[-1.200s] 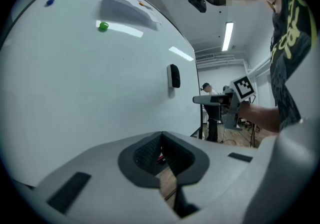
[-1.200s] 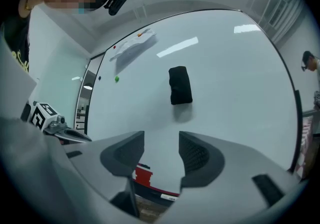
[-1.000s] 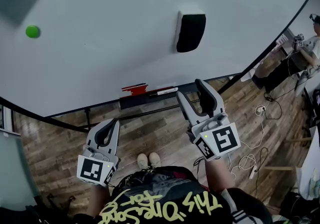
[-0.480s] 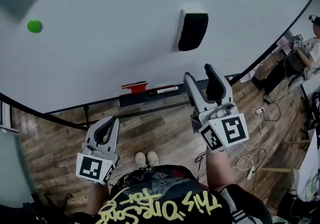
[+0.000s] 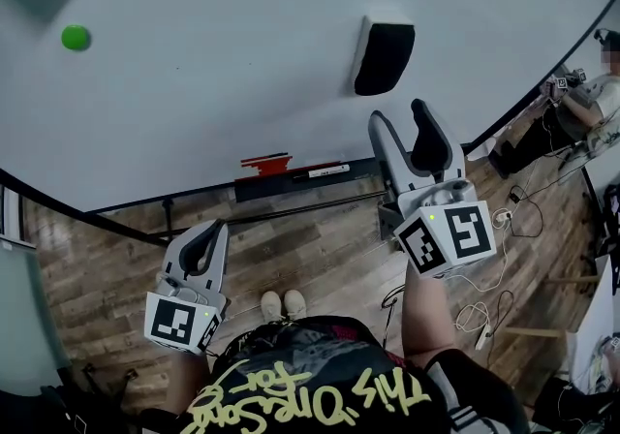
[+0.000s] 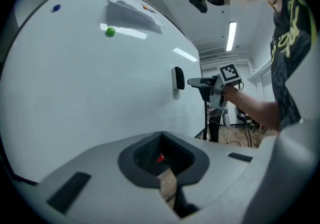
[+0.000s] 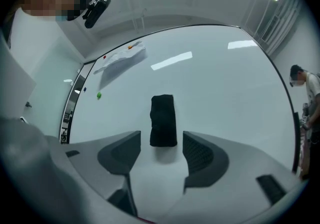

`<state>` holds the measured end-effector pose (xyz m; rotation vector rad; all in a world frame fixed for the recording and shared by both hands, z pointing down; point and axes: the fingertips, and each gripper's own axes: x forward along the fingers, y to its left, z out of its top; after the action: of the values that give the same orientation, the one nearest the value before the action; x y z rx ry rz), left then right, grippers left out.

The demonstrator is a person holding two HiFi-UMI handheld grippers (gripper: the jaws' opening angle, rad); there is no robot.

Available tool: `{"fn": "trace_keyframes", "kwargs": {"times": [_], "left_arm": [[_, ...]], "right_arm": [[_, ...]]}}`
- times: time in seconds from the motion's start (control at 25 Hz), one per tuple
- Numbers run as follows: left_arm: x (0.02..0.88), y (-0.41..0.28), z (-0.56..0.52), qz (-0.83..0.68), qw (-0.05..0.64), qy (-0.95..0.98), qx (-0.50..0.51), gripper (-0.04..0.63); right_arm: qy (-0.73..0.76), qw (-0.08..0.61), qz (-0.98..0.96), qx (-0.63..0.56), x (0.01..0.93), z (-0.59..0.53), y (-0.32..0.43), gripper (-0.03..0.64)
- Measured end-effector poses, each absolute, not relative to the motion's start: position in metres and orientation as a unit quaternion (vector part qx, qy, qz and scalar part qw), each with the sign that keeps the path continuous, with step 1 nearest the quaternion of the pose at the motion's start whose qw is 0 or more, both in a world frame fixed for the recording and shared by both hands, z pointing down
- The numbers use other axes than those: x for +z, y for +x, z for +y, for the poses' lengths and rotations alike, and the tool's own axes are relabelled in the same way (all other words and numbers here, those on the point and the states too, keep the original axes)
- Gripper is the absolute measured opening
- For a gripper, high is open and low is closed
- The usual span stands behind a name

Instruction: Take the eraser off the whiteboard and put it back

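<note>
A black eraser (image 5: 384, 57) clings to the whiteboard (image 5: 213, 93), right of its middle. My right gripper (image 5: 402, 122) is raised just below it, aimed at the board. In the right gripper view the eraser (image 7: 163, 120) stands upright straight ahead, beyond the fingertips. The jaws of the right gripper (image 7: 161, 140) are opening and hold nothing. My left gripper (image 5: 213, 232) hangs low over the floor, away from the board, shut and empty. From the left gripper view (image 6: 161, 134) the eraser (image 6: 178, 77) shows side-on, with the right gripper (image 6: 200, 83) close to it.
A marker tray (image 5: 254, 191) under the board carries a red item (image 5: 263, 165) and a marker (image 5: 323, 171). A green magnet (image 5: 76, 37) sits upper left. A paper sheet (image 7: 122, 58) is stuck high up. A person (image 5: 591, 98) stands at the right, with cables (image 5: 494, 258) on the floor.
My right gripper has risen towards the eraser and now stands closer under it, its jaws a little wider. The left gripper has stayed where it was.
</note>
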<state>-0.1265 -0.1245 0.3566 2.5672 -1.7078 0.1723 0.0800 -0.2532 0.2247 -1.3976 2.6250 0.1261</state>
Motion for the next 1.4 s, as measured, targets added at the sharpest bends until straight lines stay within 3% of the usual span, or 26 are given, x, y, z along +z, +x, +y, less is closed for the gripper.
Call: {"fn": "trace_keyframes", "kwargs": {"times": [1.4], "left_arm": [[0.357,-0.153,-0.119,-0.59,0.031,0.805,0.045,0.008]], "right_arm": [[-0.502,0.079,0.858,0.078,0.19,-0.3,0.06,0.267]]}}
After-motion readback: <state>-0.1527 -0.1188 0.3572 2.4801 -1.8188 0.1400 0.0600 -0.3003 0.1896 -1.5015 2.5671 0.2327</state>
